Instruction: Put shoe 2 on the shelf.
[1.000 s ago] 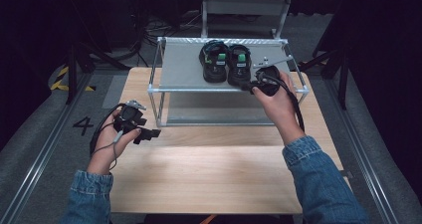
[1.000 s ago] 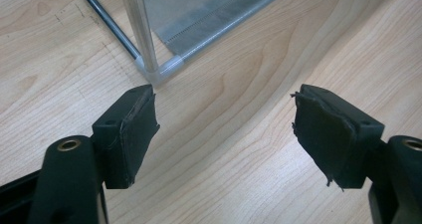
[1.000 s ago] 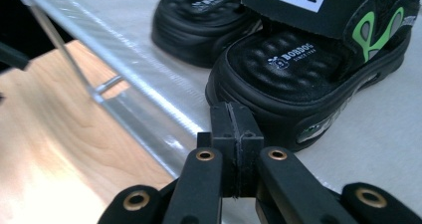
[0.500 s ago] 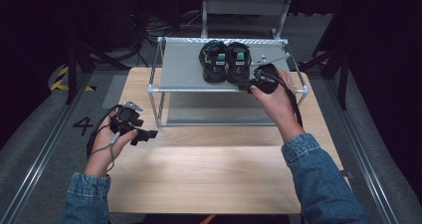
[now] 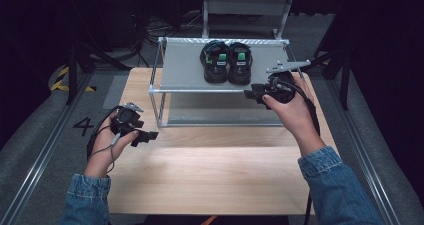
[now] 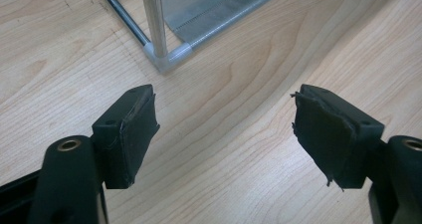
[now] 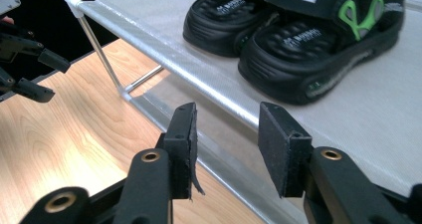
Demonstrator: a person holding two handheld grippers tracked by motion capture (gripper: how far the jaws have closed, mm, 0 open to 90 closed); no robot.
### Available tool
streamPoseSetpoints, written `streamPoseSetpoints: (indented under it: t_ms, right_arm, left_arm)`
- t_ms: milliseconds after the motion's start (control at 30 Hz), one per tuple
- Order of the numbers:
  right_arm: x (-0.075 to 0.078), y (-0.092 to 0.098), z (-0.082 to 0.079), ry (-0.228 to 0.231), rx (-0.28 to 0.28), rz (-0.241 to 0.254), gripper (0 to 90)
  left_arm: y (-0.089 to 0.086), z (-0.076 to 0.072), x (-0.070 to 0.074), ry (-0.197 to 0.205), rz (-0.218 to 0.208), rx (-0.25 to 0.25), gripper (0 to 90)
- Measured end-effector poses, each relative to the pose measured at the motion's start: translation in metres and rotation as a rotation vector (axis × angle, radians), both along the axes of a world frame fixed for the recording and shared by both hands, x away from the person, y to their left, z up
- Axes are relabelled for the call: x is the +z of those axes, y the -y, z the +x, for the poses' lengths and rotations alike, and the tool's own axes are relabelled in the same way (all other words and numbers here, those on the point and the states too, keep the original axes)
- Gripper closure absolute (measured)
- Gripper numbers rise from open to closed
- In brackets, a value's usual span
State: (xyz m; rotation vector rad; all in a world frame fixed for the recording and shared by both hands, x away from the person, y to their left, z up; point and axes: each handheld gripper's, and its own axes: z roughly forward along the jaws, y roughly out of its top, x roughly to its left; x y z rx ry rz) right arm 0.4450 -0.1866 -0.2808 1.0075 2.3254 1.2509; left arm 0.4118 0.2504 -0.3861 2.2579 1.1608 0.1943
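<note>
Sandals set on the rack, right gripper letting go

The pair of sandals (image 5: 226, 62) sits on the rack's (image 5: 185, 70) top shelf, at 11 o'clock from the right gripper (image 5: 251, 91), whose empty fingers have just been opening; left gripper (image 5: 146, 136) hangs open over the bench (image 5: 210, 170). Next, judging so, withdraw clear.
</note>
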Motion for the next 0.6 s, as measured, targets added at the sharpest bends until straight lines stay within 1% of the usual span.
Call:
streamPoseSetpoints:
  t_ms: [167,267,333,400,433,500,600]
  right_arm:
    - [-0.003,0.015,-0.011,0.024,-0.018,-0.005,56.4]
    - [-0.006,0.024,-0.020,0.026,-0.033,-0.009,55.1]
    - [-0.009,0.031,-0.026,0.022,-0.044,-0.008,53.6]
    - [-0.012,0.038,-0.031,0.017,-0.060,-0.015,51.3]
    - [-0.015,0.042,-0.034,0.015,-0.066,-0.018,50.5]
    - [-0.021,0.050,-0.038,0.009,-0.081,-0.025,48.6]
    - [-0.034,0.066,-0.045,-0.006,-0.115,-0.027,47.0]
  left_arm:
    - [0.002,0.001,0.000,-0.001,0.005,-0.009,25.3]
    - [0.004,0.002,0.000,-0.003,0.005,-0.013,25.2]
    - [0.004,0.004,-0.001,-0.002,0.014,-0.019,24.9]
    - [0.004,0.004,-0.002,-0.009,0.014,-0.014,24.6]
    - [0.004,0.005,-0.002,-0.014,0.014,-0.016,24.2]
    - [0.004,0.005,-0.003,-0.011,0.018,-0.011,24.0]
    - [0.003,0.006,-0.005,-0.012,0.025,-0.003,23.0]
